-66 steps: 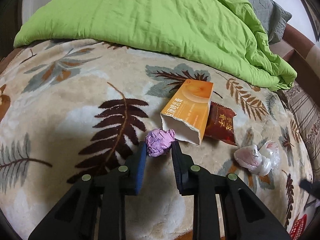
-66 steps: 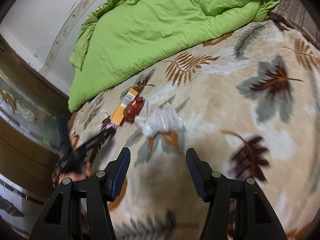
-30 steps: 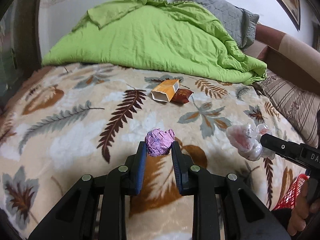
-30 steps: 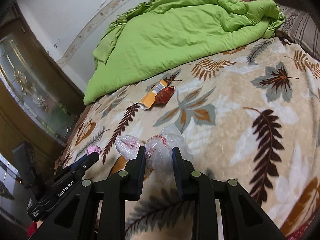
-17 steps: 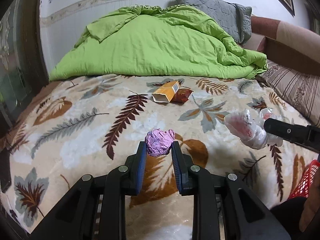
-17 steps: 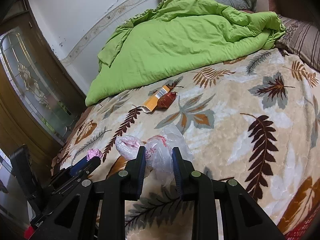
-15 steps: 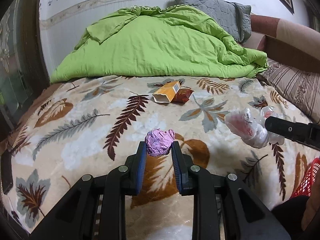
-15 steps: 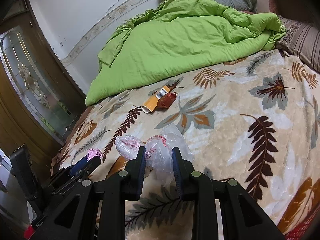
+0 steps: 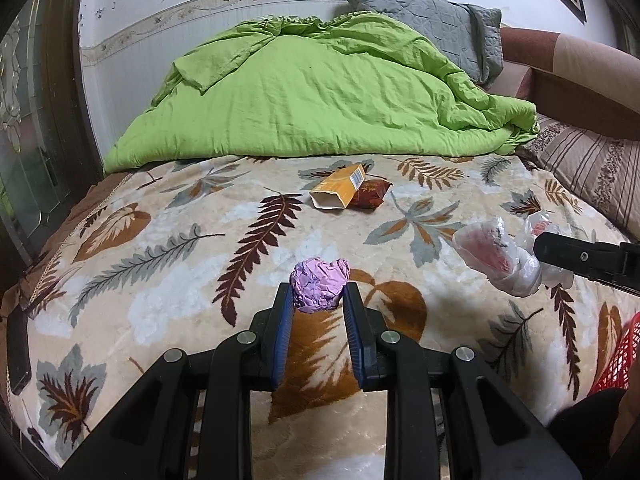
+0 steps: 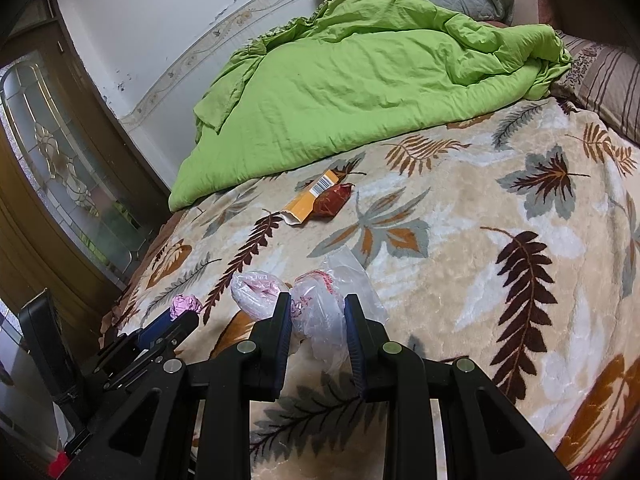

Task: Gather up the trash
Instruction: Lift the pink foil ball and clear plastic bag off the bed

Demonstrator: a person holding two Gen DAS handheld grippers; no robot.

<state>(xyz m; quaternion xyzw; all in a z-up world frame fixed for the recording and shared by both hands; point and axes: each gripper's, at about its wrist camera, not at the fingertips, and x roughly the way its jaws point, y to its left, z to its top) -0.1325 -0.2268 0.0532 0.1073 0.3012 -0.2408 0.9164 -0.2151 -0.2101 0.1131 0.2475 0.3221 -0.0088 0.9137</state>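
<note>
1. Where the left gripper (image 9: 316, 300) ends, its blue pads are closed narrowly on a crumpled purple paper ball (image 9: 319, 285), lifted clear of the blanket; the same ball shows small at the left in the right wrist view (image 10: 185, 304).
2. Right gripper (image 10: 316, 308): pads pinched on a clear plastic bag (image 10: 320, 320) with pink-red print, also off the surface. A rounded lobe of the bag bulges out to the left of the left-hand pad. In the left wrist view the bag (image 9: 496, 260) hangs from the black finger tip that enters from the right edge.
3. Containers: an orange carton (image 9: 338, 192) lies on its side on the blanket, open end toward the cameras, barcode visible on its far end; contents cannot be seen. A red mesh basket (image 9: 616, 356) shows only as an edge at lower right; its contents are out of view.
4. Touching the carton's right side is a dark red snack wrapper (image 9: 370, 194). Both are well apart from the grippers.
5. Surface: a beige leaf-print blanket (image 9: 160, 248) covering a bed. A rumpled green duvet (image 9: 320, 100) is heaped at the far end, a grey pillow (image 9: 432, 28) behind it, a striped cushion (image 9: 592, 168) at right.
6. Room: white wall with a patterned border strip; a wooden door with leaded glass (image 10: 60, 160) at left.
7. Pose: both grippers angle downward over the near part of the bed, side by side, left tool visible low-left in the right wrist view.
</note>
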